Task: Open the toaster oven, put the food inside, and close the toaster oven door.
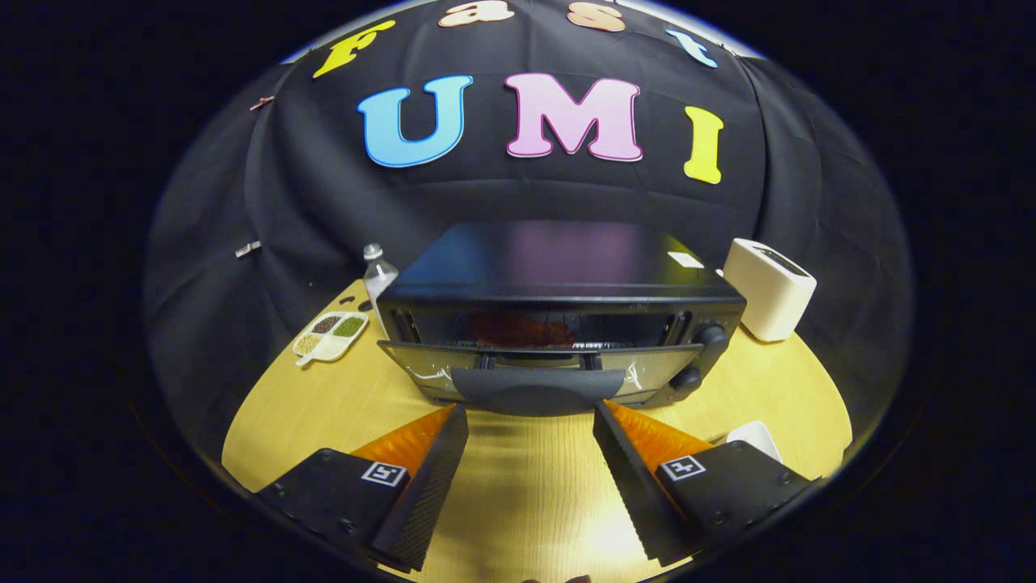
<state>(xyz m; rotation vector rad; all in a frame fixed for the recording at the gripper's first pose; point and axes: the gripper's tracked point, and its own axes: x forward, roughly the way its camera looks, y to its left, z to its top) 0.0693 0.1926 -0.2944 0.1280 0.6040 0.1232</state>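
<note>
- A round wooden table (534,486) fills the foreground.
- A black toaster oven (558,316) sits at its centre, just beyond the fingers; its door (538,376) tilts partly open, handle toward the gripper.
- The gripper (530,417) has its fingers spread apart, holding nothing.
- Reddish food (522,330) lies inside the oven.
- A white toaster (769,300) stands to the right.
- A divided dish (330,334) and a bottle (377,275) sit to the left.
</note>
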